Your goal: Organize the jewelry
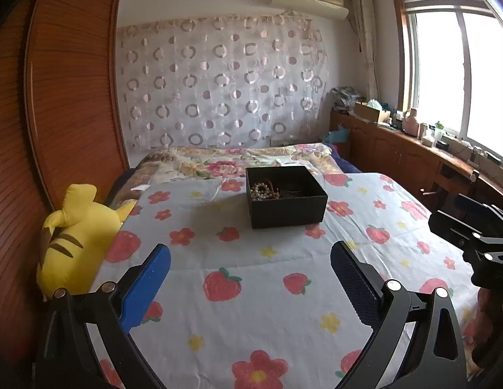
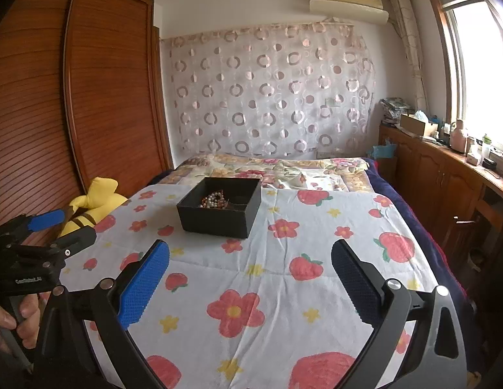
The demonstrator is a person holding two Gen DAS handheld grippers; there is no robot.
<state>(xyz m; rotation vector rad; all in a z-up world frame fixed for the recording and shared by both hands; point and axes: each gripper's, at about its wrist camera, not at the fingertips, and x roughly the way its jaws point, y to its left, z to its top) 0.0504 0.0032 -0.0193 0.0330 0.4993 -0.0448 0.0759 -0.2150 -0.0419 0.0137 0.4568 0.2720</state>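
Observation:
An open black box [image 1: 285, 196] stands on the strawberry-print bedspread [image 1: 251, 275]. Beaded jewelry [image 1: 264, 190] of pearl and reddish beads lies inside it, at its left side. The box [image 2: 220, 209] and the beads [image 2: 214, 199] also show in the right wrist view. My left gripper [image 1: 249, 265] is open and empty, held above the bedspread short of the box. My right gripper [image 2: 249, 264] is open and empty, also short of the box and to its right. The left gripper also shows at the left edge of the right wrist view [image 2: 60, 227].
A yellow striped plush toy [image 1: 74, 240] lies at the bed's left edge against a wooden wardrobe [image 1: 66, 97]. A floral quilt [image 1: 238, 159] covers the far end of the bed. A wooden cabinet [image 1: 413, 155] with clutter runs under the window on the right.

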